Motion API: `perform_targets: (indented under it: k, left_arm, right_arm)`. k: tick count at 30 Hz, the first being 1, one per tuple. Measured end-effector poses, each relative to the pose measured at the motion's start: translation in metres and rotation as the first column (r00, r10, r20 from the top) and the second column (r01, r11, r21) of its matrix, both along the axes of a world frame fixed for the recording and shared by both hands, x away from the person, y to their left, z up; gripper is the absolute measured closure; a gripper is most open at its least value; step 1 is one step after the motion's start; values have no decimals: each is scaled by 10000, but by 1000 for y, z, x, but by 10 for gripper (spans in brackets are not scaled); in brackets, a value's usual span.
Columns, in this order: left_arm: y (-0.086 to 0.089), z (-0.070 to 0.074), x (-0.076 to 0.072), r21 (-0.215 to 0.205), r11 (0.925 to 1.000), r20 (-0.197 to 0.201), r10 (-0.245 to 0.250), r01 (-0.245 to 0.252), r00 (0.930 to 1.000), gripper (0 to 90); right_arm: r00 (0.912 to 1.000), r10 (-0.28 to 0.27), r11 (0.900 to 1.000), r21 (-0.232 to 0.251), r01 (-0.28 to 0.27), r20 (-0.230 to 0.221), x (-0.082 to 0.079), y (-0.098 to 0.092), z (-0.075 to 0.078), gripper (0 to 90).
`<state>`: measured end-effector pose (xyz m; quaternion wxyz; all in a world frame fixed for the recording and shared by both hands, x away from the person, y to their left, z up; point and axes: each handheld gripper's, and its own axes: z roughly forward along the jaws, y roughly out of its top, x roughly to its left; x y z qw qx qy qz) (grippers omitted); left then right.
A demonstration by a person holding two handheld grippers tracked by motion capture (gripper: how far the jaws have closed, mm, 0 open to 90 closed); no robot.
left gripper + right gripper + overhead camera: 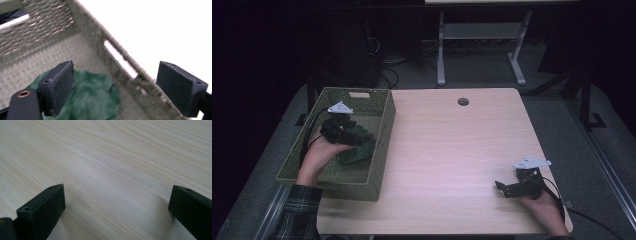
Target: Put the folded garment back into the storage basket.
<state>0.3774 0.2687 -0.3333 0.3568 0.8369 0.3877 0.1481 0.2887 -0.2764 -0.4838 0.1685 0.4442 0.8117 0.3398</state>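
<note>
Counter [452, 150] first: its wooden top is bare across the middle, so nothing there can be knocked. Next in size is the woven basket [382, 145], standing at the counter's left edge with one corner close to the front. That is the main worry, I think: a snag on its wall as the left hand lifts out could drag or tip the basket toward the edge.

Inside it lies the green cloth [357, 150], crumpled against the right wall. The left claw [120, 82] hangs just above it with jaws spread apart, holding nothing; in the left gripper view the cloth [95, 97] sits under and beside the near jaw, while the far jaw seems to line up over the basket wall [120, 60]. Closing from here could pinch the wicker along with the cloth, or catch only a thin fold that slips free. The cloth may also hook on the weave.

Right claw [507, 189] rests low over the counter near the front right corner, jaws wide apart and empty. Its cable [582, 215] trails off the edge and could tug if the hand reaches far.
</note>
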Motion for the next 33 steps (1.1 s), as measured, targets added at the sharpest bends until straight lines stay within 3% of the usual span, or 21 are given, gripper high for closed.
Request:
perform_targets:
  k: [14, 26, 33]
  left_arm:
    - [-56, 12, -1, -408, 9942, 267, -988, 998, 9947, 143]
    - [-108, 10, -7, -768, 9806, 483, -1769, 1803, 9830, 144]
    - [-136, 0, -12, -794, 9715, 495, -2198, 2233, 9743, 153]
  right_arm:
    - [10000, 10, 10000, -10, -10, -3, 0, 0, 0, 5]
    - [10000, 12, 10000, -9, -12, 2, 0, 0, 0, 5]
    - [10000, 11, 10000, -10, -11, 1, 0, 0, 0, 5]
